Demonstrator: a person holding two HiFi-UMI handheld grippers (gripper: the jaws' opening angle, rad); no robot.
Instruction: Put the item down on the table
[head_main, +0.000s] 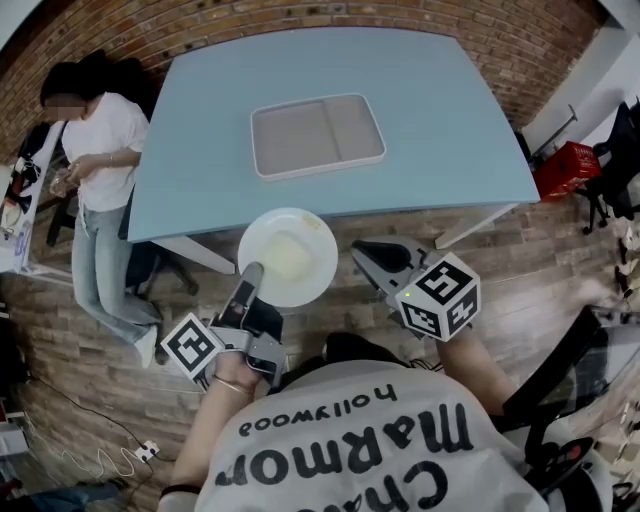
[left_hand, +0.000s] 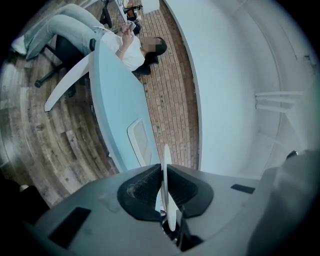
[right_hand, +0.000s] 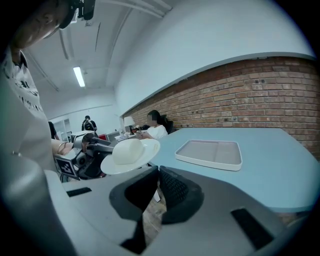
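A round white plate (head_main: 300, 285) carries a pale dome-shaped lump (head_main: 285, 255). It hangs level in the air just before the near edge of the light blue table (head_main: 420, 120). My left gripper (head_main: 250, 272) is shut on the plate's near-left rim. In the left gripper view the plate (left_hand: 166, 195) stands edge-on, pinched between the jaws of the left gripper (left_hand: 164, 175). In the right gripper view the plate (right_hand: 145, 152) floats left of the table. My right gripper (head_main: 362, 252) hovers right of the plate, apart from it. The right gripper (right_hand: 156, 172) has its jaws together and empty.
A shallow white two-compartment tray (head_main: 317, 135) lies mid-table. A person in a white shirt and jeans (head_main: 100, 160) stands at the table's left end. A red crate (head_main: 566, 170) and black chair frames (head_main: 615, 170) are on the right. A brick wall (head_main: 250, 25) runs behind the table.
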